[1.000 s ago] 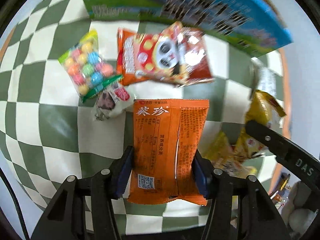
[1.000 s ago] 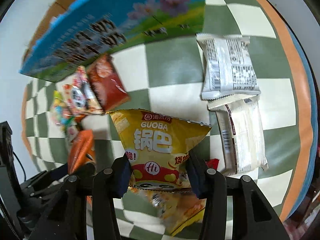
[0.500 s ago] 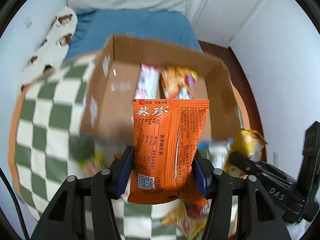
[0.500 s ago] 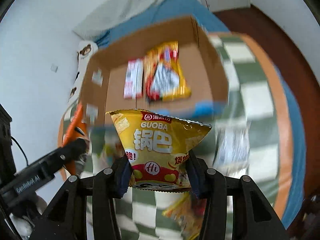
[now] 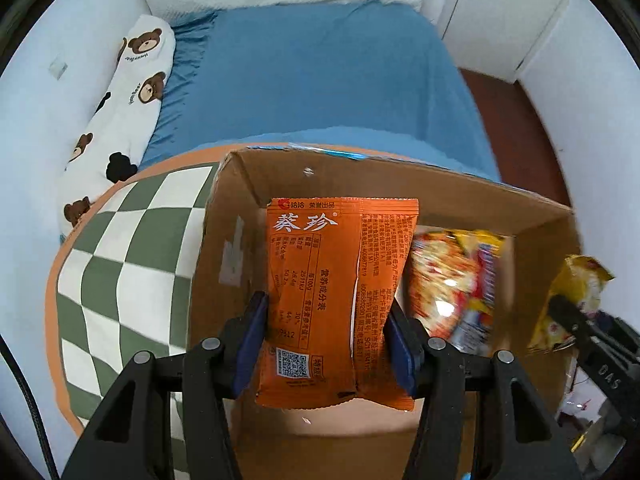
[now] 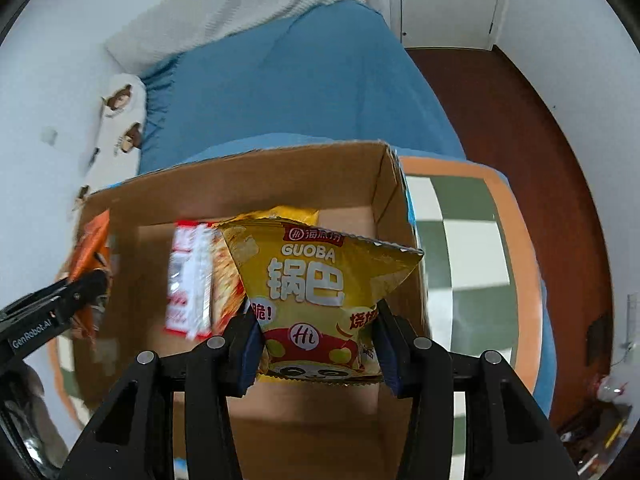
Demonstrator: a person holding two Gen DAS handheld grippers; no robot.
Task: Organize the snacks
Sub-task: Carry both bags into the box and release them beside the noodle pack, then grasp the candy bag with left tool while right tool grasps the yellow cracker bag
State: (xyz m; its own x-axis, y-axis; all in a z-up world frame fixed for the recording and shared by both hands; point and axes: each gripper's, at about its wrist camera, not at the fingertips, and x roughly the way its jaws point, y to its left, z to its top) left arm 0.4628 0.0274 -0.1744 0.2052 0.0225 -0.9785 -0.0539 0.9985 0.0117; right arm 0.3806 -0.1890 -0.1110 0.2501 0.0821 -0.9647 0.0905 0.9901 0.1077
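Both grippers have swung off the loose snack pile and are now over the open cardboard box (image 5: 240, 264), pointing steeply down into it. A second ago each view showed only checkered worktop (image 5: 132, 264) and scattered packets; now the box fills both.

Left gripper (image 5: 326, 344): jaws clenched on the orange packet (image 5: 340, 280), pinched low on its sides, hanging over the box's left half. Grip unchanged during the carry.

Right gripper (image 6: 318, 346): jaws clenched on the yellow GUOBA bag (image 6: 316, 280) near its bottom seam, hanging over the right half. Also unchanged.

Already lying in the box: a red-and-white packet (image 6: 188, 280) and a yellow-red bag (image 5: 456, 280), both blurred.

My read: transport is done, drop is next. Both packets look clear of the box walls, so releasing here should land them inside. The box sits at the worktop's far edge, against the blue bed (image 5: 320, 80).
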